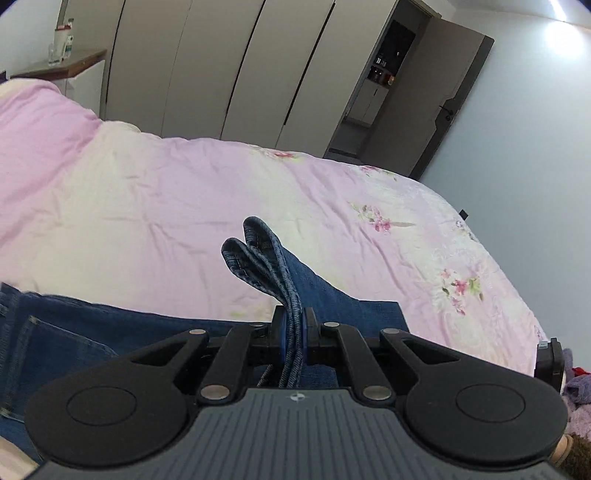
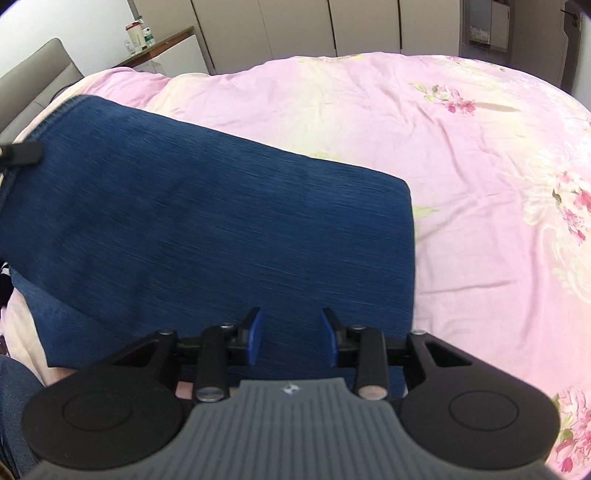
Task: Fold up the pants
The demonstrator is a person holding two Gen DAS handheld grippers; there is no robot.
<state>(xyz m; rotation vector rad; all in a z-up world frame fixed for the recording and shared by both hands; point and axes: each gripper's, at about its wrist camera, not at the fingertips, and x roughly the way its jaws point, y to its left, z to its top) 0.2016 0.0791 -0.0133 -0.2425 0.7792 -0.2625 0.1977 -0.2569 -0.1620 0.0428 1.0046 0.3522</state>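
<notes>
Blue denim pants (image 2: 207,221) lie folded on a pink floral bedspread (image 2: 406,140). In the left wrist view my left gripper (image 1: 294,332) is shut on a bunched hem or edge of the pants (image 1: 266,258), which sticks up past the fingertips; more denim (image 1: 74,332) spreads to the left below. In the right wrist view my right gripper (image 2: 291,336) is open, its blue pads (image 2: 255,334) apart just above the near edge of the folded denim, holding nothing. The tip of the other gripper (image 2: 22,153) shows at the pants' far left edge.
The bedspread (image 1: 184,206) covers a wide bed. Grey wardrobe doors (image 1: 221,66) stand behind it, with an open door (image 1: 424,103) at the right. A side shelf with bottles (image 2: 140,35) and a grey headboard (image 2: 33,81) are at the left.
</notes>
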